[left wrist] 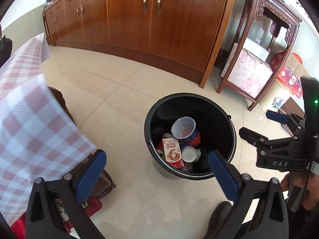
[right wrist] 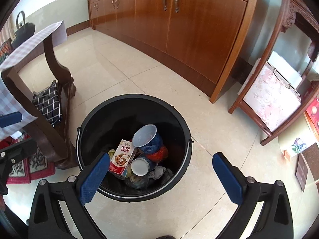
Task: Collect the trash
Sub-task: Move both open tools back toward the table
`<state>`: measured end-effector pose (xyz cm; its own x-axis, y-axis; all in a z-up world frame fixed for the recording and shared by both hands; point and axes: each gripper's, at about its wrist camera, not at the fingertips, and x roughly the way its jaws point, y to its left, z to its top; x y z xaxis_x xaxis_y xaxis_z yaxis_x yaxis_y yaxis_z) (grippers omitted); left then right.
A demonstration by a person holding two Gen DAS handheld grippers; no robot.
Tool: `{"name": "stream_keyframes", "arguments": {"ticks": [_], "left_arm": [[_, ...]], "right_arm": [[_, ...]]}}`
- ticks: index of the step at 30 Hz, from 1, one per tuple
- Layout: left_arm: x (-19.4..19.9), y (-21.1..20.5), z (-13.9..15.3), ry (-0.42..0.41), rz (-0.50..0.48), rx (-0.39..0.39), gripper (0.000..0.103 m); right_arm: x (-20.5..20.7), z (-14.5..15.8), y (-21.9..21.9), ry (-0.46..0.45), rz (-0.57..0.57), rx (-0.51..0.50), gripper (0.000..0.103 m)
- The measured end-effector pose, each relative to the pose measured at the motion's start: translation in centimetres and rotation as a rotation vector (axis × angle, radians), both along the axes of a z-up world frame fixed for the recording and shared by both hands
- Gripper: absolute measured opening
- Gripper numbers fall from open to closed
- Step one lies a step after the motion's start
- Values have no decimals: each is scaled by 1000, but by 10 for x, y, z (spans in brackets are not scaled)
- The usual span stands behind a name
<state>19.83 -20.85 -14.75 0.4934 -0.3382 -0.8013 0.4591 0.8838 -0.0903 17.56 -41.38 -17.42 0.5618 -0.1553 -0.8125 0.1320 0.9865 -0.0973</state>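
Note:
A black bucket stands on the tiled floor and holds trash: a milk carton, a blue cup, a white lid and crumpled wrappers. My left gripper is open and empty, above the floor just left of the bucket. In the right wrist view the bucket lies below my right gripper, which is open and empty over its near rim. The carton and cup show inside. The right gripper also shows in the left wrist view.
A table with a pink checked cloth stands to the left, its wooden leg near the bucket. A wooden cabinet runs along the back. A carved stand with a floral box is at the right. Mats lie under the table.

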Motion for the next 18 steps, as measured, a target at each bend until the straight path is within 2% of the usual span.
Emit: {"name": "stream_keyframes", "arguments": {"ticks": [6,18], "left_arm": [[-11,15,12,-23,42,-25,102],[-35,45,38,-58,116,-53,102]], "right_arm": [[-18,23,15,-58,5,4,103],[-37,43,45,-102,14,14,103]]}}
